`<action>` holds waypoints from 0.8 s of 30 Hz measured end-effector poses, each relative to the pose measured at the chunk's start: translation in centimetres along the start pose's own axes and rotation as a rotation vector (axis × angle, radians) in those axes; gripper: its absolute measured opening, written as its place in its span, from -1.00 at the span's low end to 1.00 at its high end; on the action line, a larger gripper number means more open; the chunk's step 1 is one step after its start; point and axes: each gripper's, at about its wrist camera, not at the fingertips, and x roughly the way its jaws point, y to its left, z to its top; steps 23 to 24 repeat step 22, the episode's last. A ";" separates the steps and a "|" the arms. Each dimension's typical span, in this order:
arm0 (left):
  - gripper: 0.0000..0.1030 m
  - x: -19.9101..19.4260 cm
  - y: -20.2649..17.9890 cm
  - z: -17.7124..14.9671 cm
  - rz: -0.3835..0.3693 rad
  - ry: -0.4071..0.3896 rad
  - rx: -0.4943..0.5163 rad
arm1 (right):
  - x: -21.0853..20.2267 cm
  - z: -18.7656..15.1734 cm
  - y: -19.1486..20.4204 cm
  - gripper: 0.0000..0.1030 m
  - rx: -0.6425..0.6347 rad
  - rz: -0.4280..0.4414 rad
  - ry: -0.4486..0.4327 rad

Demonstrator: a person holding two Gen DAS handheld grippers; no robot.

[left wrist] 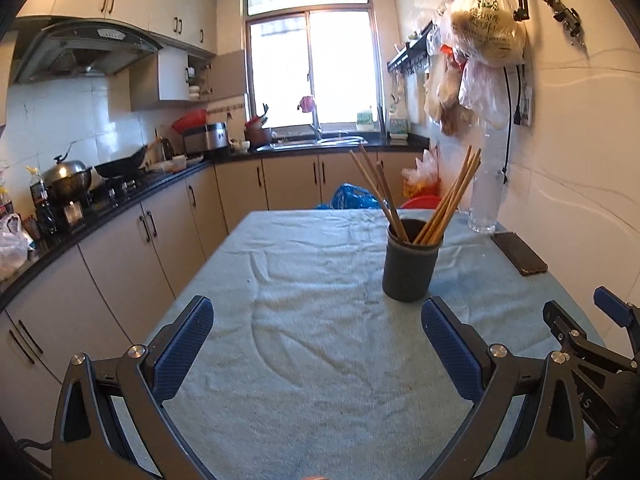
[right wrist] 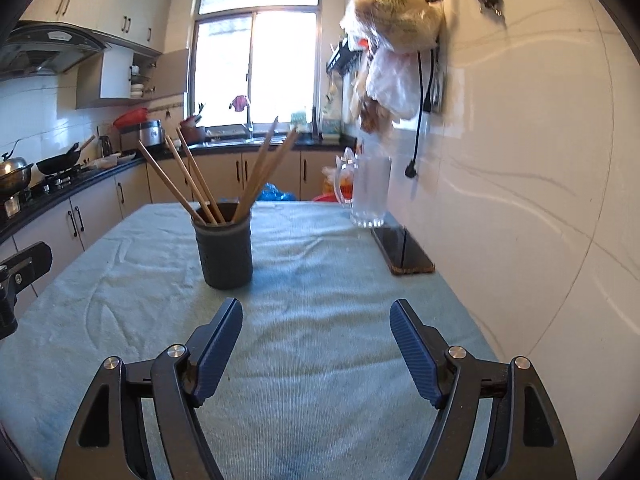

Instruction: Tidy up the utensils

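A dark round holder (left wrist: 411, 265) stands upright on the table's light blue cloth (left wrist: 304, 280), with several wooden chopsticks (left wrist: 448, 200) leaning out of it. In the right wrist view the holder (right wrist: 225, 252) and chopsticks (right wrist: 188, 184) are ahead and left. My left gripper (left wrist: 318, 322) is open and empty, low over the cloth, short of the holder. My right gripper (right wrist: 316, 326) is open and empty, short and right of the holder. The right gripper's tip (left wrist: 608, 312) shows at the left wrist view's right edge.
A dark phone (right wrist: 404, 250) lies near the wall on the right, behind it a clear glass jug (right wrist: 368, 190). Plastic bags (left wrist: 480, 40) hang on the right wall. Kitchen counter with pots (left wrist: 68, 180) runs along the left; the sink (left wrist: 316, 142) is under the window.
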 end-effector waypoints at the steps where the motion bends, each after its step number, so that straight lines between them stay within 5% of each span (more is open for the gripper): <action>1: 1.00 -0.1 0.1 0.1 -0.001 -0.006 -0.002 | 0.0 0.1 0.0 0.57 0.003 0.001 -0.005; 9: 1.00 -1.2 0.2 0.4 -0.011 -0.063 -0.018 | -1.0 0.6 -0.4 0.62 0.031 0.043 -0.065; 24: 1.00 0.7 0.5 -0.3 -0.053 0.029 -0.042 | 0.2 0.2 -0.1 0.67 0.003 0.047 -0.013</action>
